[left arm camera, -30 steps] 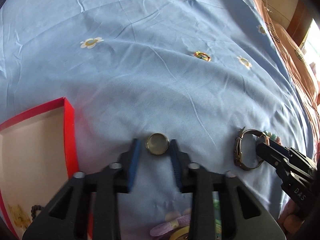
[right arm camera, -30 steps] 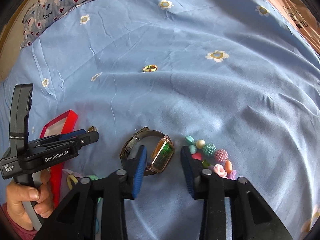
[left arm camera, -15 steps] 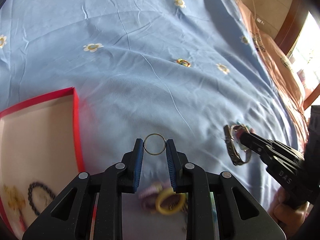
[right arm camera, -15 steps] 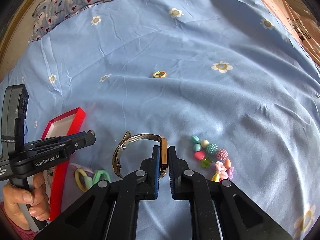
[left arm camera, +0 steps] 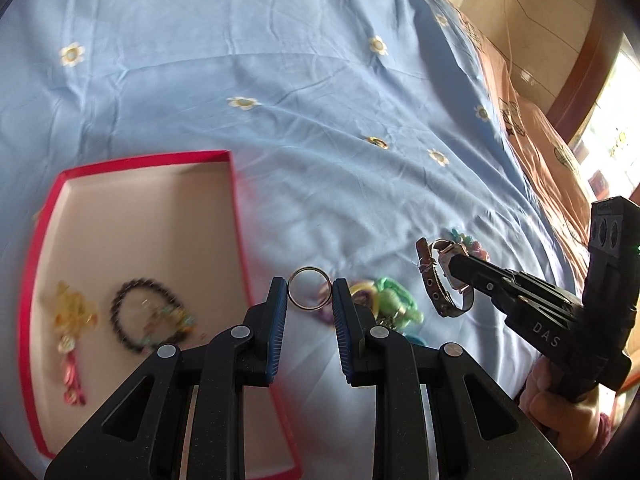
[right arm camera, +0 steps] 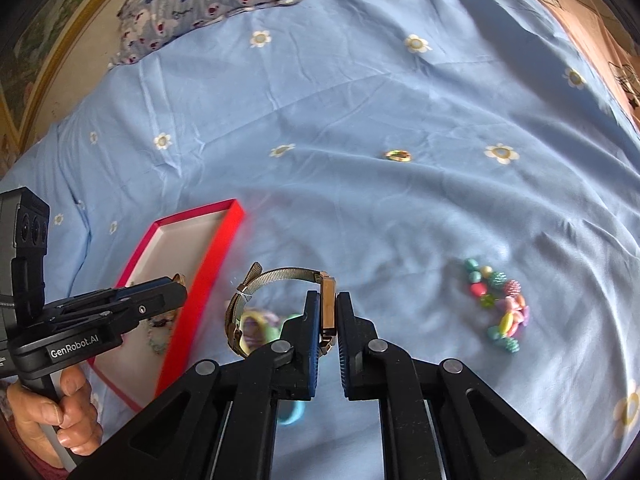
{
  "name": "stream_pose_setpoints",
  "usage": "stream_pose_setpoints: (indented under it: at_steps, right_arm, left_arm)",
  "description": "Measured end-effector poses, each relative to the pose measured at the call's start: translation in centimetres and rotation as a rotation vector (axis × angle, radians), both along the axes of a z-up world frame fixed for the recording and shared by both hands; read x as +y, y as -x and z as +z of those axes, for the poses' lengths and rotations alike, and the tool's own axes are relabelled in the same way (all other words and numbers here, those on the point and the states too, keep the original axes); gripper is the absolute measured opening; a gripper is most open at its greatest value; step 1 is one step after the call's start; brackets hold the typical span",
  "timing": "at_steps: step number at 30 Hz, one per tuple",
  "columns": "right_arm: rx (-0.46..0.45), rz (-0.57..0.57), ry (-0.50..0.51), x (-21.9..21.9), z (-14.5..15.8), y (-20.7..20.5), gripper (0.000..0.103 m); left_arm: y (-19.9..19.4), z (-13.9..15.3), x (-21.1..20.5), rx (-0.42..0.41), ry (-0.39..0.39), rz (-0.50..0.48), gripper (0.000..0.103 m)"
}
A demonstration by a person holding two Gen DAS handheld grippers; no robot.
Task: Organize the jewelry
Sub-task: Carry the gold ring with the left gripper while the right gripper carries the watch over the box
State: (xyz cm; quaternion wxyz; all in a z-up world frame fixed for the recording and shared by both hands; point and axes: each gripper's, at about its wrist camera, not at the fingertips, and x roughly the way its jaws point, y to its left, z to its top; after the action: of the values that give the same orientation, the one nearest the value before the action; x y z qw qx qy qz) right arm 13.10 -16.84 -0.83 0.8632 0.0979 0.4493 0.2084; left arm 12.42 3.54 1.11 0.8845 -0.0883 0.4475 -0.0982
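Ring: your left gripper has its blue pads closed onto a thin metal band, pinched by its two edges, raised above the sheet just beside the box's right wall.
Watch: your right gripper is nearly shut on the gold case, gripping it edge-on; the mesh strap loops out to the left and hangs free. From the left wrist view the same watch shows at the tip of the right gripper.
Hair ties: a heap of yellow, green and purple loops lies on the sheet just past your left fingertips, blurred; in the right wrist view the hair ties show through the strap loop.
Red box: open, pale inside, to your left. It holds a dark bead bracelet and a yellow tasselled piece, both blurred.
Bead bracelet: pastel mixed beads, on the sheet to the right of your right gripper, well apart from the box.
Small ring: multicoloured, alone farther out on the blue sheet.
Pillow: patterned, at the far edge of the bed.
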Motion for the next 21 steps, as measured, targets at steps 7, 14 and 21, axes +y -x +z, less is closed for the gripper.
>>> stream_pose_setpoints:
  at_steps: [7,14,21]
  right_arm:
    - [-0.009,0.073,-0.006,3.0,0.7,1.4,0.008]
    - [-0.012,0.137,-0.011,5.5,1.1,2.5,0.008]
    - [0.0,0.199,-0.017,8.3,1.0,3.3,0.008]
  left_arm:
    - [2.3,0.1,2.3,-0.008,0.011,0.053,0.021]
    - [4.4,0.1,4.6,-0.012,0.011,0.093,0.021]
    - [6.2,-0.4,7.0,0.003,0.007,0.143,0.021]
